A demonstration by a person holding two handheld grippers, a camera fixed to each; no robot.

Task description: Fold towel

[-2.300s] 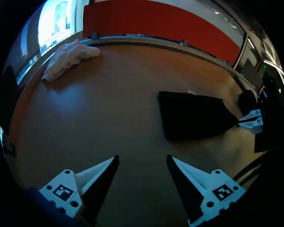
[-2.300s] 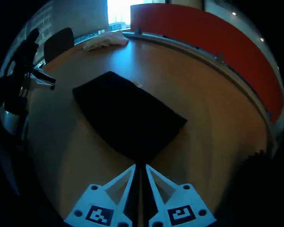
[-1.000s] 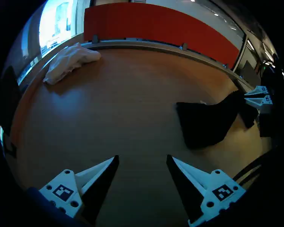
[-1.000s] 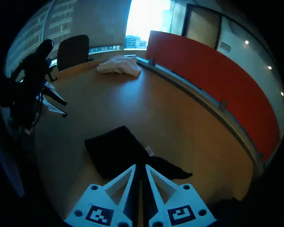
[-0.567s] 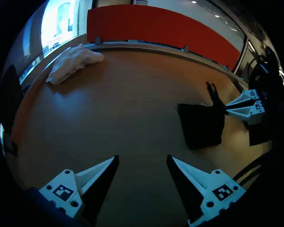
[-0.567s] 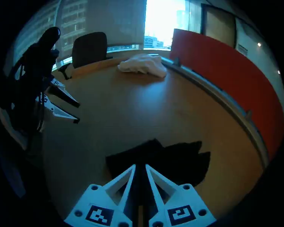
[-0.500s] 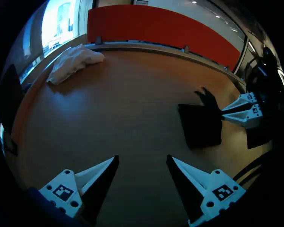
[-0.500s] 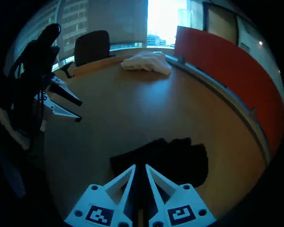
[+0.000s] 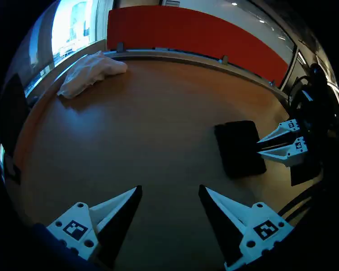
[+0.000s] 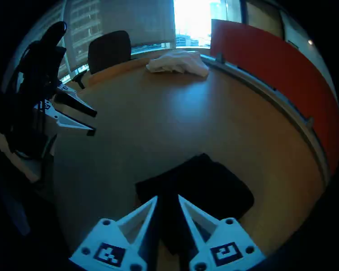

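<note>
Black cloth, likely limp and light: the towel (image 10: 205,187) lay folded on the table (image 10: 169,117) at your right gripper (image 10: 167,203), tips narrowly parted; your left gripper (image 9: 169,192) gaped, well apart. Best pinched by an edge.

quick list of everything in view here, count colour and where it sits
towel: one, black, folded, lying flat on the table
cloth: one, white, crumpled, at the table's far end near the window
table: one, brown wood, under both textiles
partition: one, red, standing along the table's long edge
chair: one, black, just past the table's far end
window: one, bright, behind the chair and cloth
left claw: one, white with dark inner faces, jaws wide apart, over bare table
right claw: one, white, jaws a little apart, at the towel's near edge
</note>
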